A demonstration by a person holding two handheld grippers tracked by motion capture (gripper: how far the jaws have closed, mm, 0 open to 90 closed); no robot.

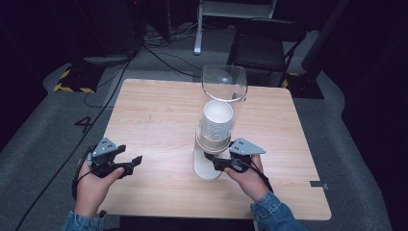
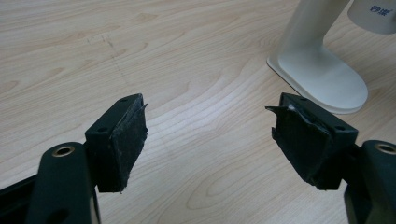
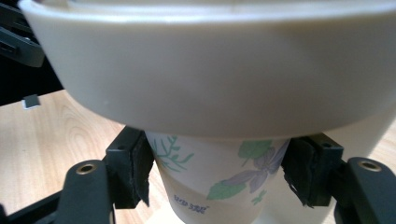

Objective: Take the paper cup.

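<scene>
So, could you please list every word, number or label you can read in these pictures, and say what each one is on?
"4": dark mark on the grey floor left of the table.
Small dark print low on the flowered paper cup, between the right gripper pads: too blurred to read.
Small print on the cup's side in the left gripper view: too blurred to read.

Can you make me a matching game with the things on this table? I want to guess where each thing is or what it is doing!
Things:
1. left gripper
2. right gripper
3. paper cup
4. clear tube

States:
A. printed with leaves and flowers
B. jaws open over bare table
C. see-through, at the top of the cup dispenser
D. jaws closed on the cup

Pairs: 1-B, 2-D, 3-A, 4-C
</scene>
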